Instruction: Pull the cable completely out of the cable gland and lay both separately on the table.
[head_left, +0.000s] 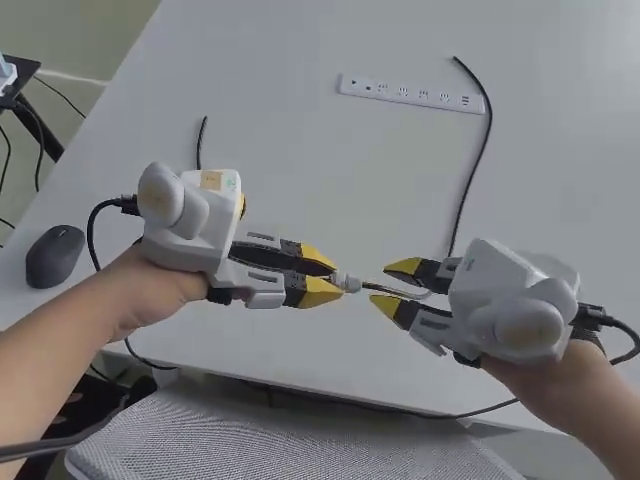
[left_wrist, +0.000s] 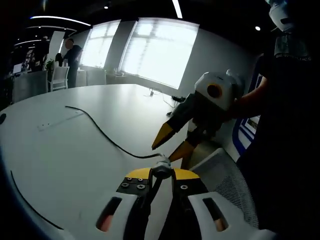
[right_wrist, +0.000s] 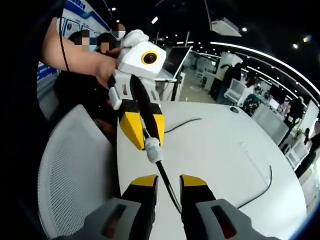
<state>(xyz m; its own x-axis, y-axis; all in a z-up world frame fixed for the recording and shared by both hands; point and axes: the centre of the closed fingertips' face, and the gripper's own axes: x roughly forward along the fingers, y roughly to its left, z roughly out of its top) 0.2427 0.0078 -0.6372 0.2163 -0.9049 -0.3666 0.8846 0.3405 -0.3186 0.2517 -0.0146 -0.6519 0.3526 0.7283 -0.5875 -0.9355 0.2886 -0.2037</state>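
White table (head_left: 330, 150) underneath, with the gland and cable held in the air between two grippers.
At the far left a grey mouse (head_left: 54, 255) lies on the table. Next to it the left gripper (head_left: 340, 280) is clenched on the small white gland (head_left: 352, 284), above the table's near edge. A thin dark cable (head_left: 380, 289) runs rightward from the gland into the right gripper (head_left: 393, 286), whose jaws stand apart, released, with a gap on each side of the cable. Further back lies a white power strip (head_left: 412, 95).
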